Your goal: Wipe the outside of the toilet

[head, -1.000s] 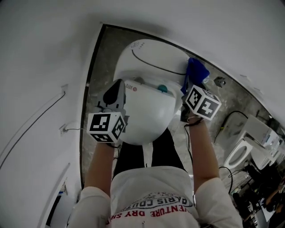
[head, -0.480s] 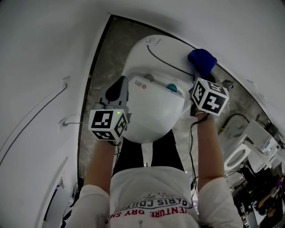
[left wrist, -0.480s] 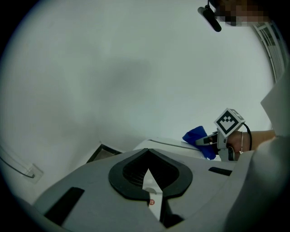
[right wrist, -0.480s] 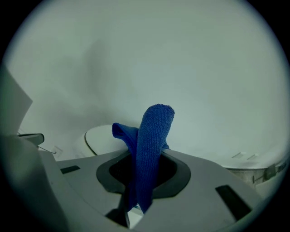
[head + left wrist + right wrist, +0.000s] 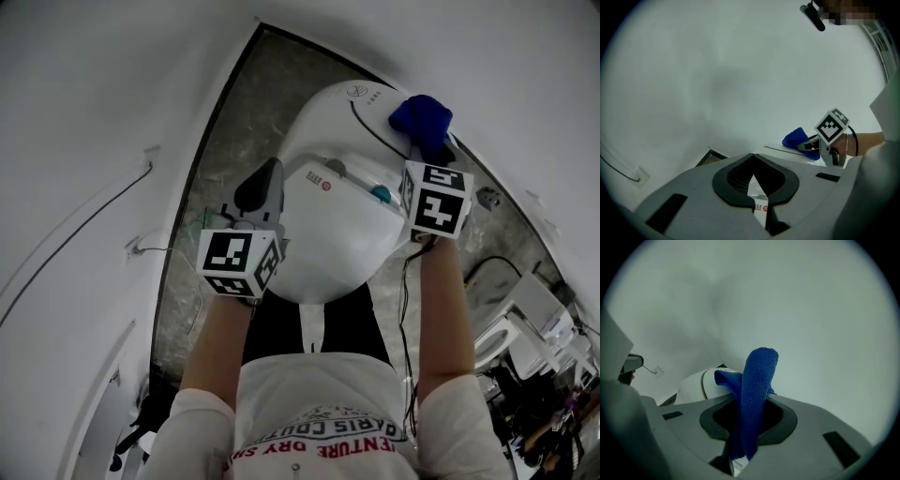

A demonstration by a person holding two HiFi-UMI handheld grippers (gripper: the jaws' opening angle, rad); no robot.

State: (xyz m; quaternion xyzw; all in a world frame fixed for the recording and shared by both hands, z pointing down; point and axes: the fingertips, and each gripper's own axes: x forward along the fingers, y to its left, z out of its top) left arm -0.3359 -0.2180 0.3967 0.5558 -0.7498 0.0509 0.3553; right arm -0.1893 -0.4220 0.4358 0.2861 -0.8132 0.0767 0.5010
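A white toilet (image 5: 328, 239) with its lid down stands below me, its tank (image 5: 342, 117) against the wall. My right gripper (image 5: 427, 155) is shut on a blue cloth (image 5: 422, 117), which lies against the tank's far right corner. In the right gripper view the blue cloth (image 5: 757, 390) stands up between the jaws, with the tank (image 5: 698, 383) behind it. My left gripper (image 5: 261, 192) hovers by the left side of the lid, shut and holding nothing. In the left gripper view its tips (image 5: 752, 157) meet, and the cloth (image 5: 799, 139) shows beyond them.
White walls close in on the left and behind the toilet. A strip of grey marbled floor (image 5: 220, 159) runs along the left. A cable (image 5: 84, 239) hangs on the left wall. A water valve (image 5: 486, 198) and other white toilets (image 5: 511, 328) are at the right.
My right gripper has carried the cloth farther back along the tank's right side, toward the wall. The left gripper has stayed by the lid's left side.
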